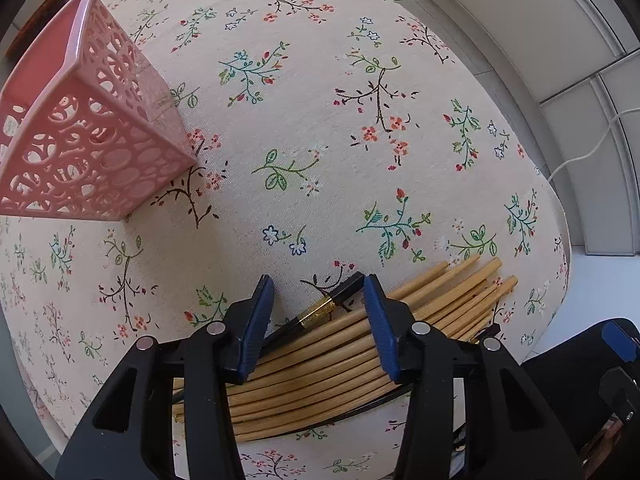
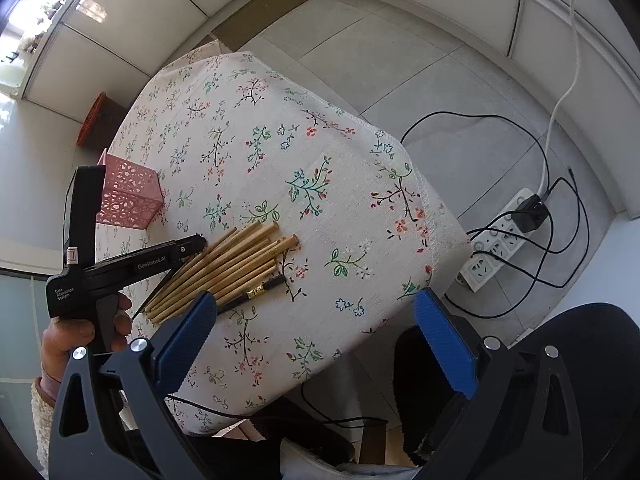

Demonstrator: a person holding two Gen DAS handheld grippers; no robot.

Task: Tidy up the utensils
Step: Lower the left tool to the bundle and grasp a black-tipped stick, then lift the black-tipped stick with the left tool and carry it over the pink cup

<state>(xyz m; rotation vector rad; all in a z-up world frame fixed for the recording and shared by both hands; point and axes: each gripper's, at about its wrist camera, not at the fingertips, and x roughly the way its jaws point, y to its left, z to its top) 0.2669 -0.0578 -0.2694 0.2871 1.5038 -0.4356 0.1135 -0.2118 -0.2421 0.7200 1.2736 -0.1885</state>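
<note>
A bundle of several bamboo chopsticks (image 1: 320,364) (image 2: 228,268) lies on the flowered tablecloth (image 1: 320,120) (image 2: 280,140), with a black chopstick with a gold band (image 1: 320,309) (image 2: 256,292) along its edge. My left gripper (image 1: 318,284) (image 2: 196,242) points straight down over the bundle, its blue pads apart. The gold-banded chopstick and part of the bundle show in the gap, and the pads do not visibly press on anything. A pink perforated basket (image 1: 80,120) (image 2: 128,196) stands empty at the far left. My right gripper (image 2: 315,298) hangs open above the table's near edge, holding nothing.
A hand (image 2: 80,332) in a cream sleeve holds the left gripper. Beyond the table's right edge, a white power strip (image 2: 496,248) with black cables lies on the grey floor. An orange-rimmed object (image 2: 94,120) stands on the floor at the far left.
</note>
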